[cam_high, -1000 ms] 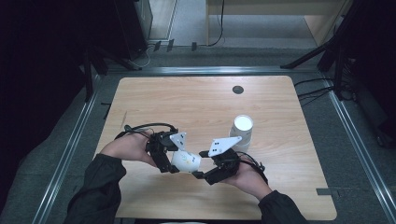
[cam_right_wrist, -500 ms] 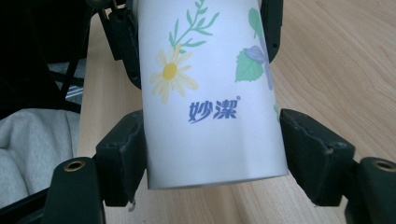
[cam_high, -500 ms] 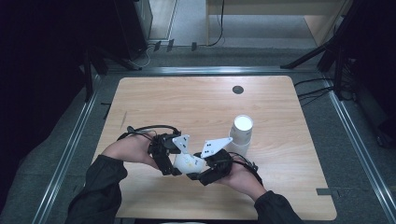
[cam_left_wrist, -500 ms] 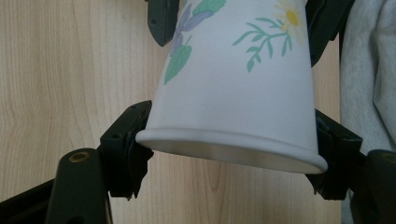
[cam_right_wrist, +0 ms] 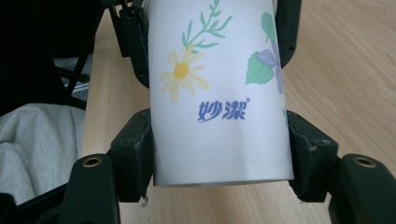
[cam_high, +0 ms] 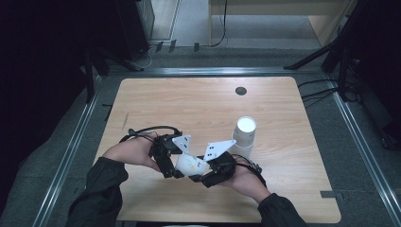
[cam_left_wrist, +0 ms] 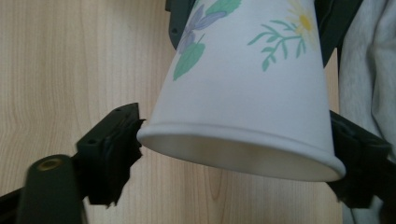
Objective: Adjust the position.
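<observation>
A white paper cup printed with flowers lies on its side just above the table's front, between both grippers. My left gripper is at its rim end. In the left gripper view the rolled rim of the cup sits between my left gripper's jaws. These have just been opening and now stand wide, the left one just clear of the rim. My right gripper holds the base end. In the right gripper view its pads press both sides of the cup.
A stack of white cups stands upside down on the wooden table, just right of my right hand. A round dark hole lies near the far edge. A grey garment is close below the cup, at the table's near edge.
The right hand has edged a little left toward the left hand. The cup stays between the two grippers in the same spot.
</observation>
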Tool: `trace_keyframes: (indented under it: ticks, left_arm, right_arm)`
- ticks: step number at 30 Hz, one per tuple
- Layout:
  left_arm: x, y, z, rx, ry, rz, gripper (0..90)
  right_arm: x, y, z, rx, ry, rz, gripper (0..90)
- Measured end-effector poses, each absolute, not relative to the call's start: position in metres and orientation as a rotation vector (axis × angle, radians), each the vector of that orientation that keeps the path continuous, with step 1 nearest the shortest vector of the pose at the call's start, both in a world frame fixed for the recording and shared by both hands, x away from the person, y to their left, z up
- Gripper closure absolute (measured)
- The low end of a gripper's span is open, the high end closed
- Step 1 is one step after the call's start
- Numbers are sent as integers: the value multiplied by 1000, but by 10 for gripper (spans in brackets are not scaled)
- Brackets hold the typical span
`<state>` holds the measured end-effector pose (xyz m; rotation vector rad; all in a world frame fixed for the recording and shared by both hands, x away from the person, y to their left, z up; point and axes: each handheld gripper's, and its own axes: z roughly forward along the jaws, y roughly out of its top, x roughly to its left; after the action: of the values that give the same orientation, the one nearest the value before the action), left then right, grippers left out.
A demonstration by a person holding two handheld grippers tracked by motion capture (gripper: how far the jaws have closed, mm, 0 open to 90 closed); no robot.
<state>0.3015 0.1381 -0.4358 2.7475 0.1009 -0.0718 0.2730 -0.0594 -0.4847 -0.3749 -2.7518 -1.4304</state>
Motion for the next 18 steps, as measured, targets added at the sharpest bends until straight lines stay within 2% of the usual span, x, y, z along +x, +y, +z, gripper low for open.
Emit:
trace_keyframes:
  ticks: [18]
  left_arm:
    - [299, 172, -436, 2596, 188, -126, 138]
  right_arm:
    - [272, -79, -471, -406, -2712, -1555, 347]
